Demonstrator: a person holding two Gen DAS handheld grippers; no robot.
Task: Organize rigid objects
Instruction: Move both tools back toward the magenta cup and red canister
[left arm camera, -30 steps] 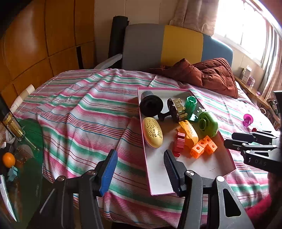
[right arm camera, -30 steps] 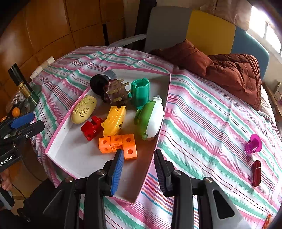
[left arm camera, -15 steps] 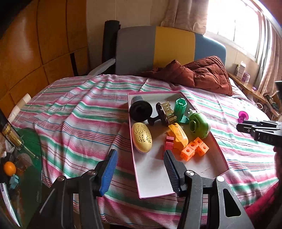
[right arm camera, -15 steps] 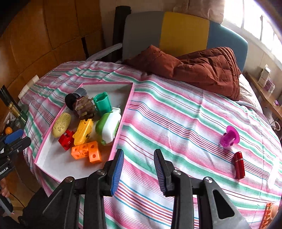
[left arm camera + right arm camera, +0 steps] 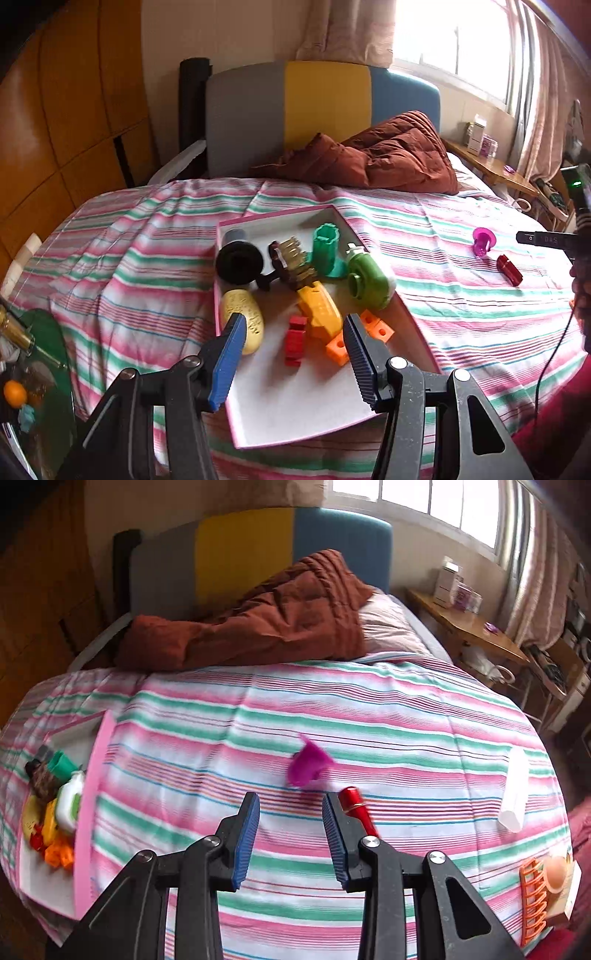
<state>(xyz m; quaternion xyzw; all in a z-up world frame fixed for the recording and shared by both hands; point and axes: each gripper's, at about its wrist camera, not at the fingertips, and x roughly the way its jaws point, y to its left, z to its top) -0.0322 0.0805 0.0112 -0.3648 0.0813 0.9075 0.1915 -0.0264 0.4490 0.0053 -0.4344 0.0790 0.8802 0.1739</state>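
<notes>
The left tool [image 5: 293,341] is being held wide open and empty above the near end of the pink tray [image 5: 321,430], which is lying on the striped bed [image 5: 147,266]. Toys are being kept in the tray — a yellow oval [image 5: 242,319], a red block [image 5: 295,338], orange cubes [image 5: 376,330] and a green cup [image 5: 325,249]. The right tool [image 5: 290,821] is also being held open, gripping nothing, over the bed; a purple piece [image 5: 306,764] is lying just beyond its tips, and a red tube [image 5: 356,808] is lying beside its right finger.
</notes>
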